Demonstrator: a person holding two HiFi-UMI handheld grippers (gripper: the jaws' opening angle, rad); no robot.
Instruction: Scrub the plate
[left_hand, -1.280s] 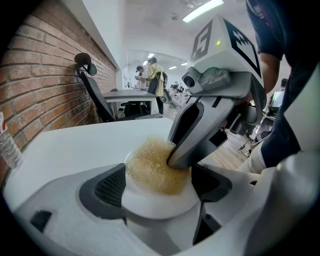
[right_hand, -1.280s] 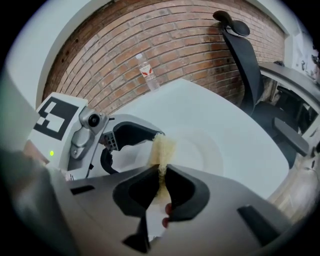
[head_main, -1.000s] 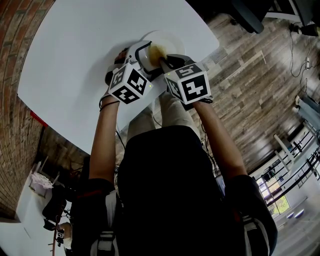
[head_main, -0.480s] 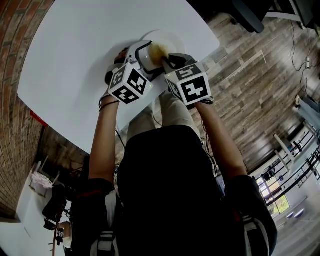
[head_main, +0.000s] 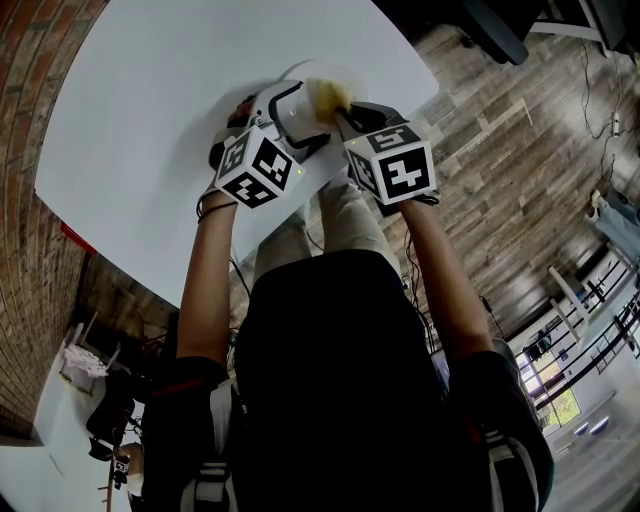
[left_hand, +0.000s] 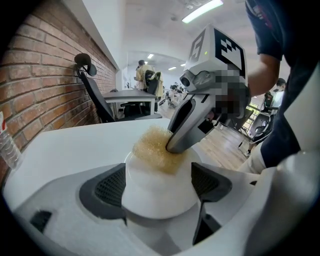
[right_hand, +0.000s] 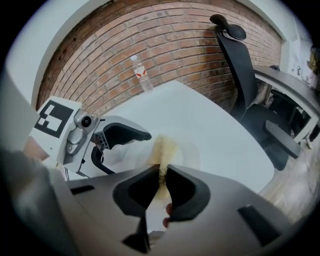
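A white plate (left_hand: 156, 202) is being shown on a white table (head_main: 150, 110), under a straw-yellow sponge (left_hand: 151, 150). Black-and-white square markers are being displayed on the pale, black-padded left gripper (left_hand: 160, 185) and right gripper (right_hand: 162, 172). Red-brown brick (head_main: 35, 70) is being seen at far left, and grey-brown floor (head_main: 500, 180) at right.

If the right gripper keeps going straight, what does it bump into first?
Probably the plate: the right gripper points at it, its jaws pinching the sponge that looks pressed against it.

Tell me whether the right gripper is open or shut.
Shut: the right gripper has its jaws pinched on the yellow sponge, which presses on the white plate.
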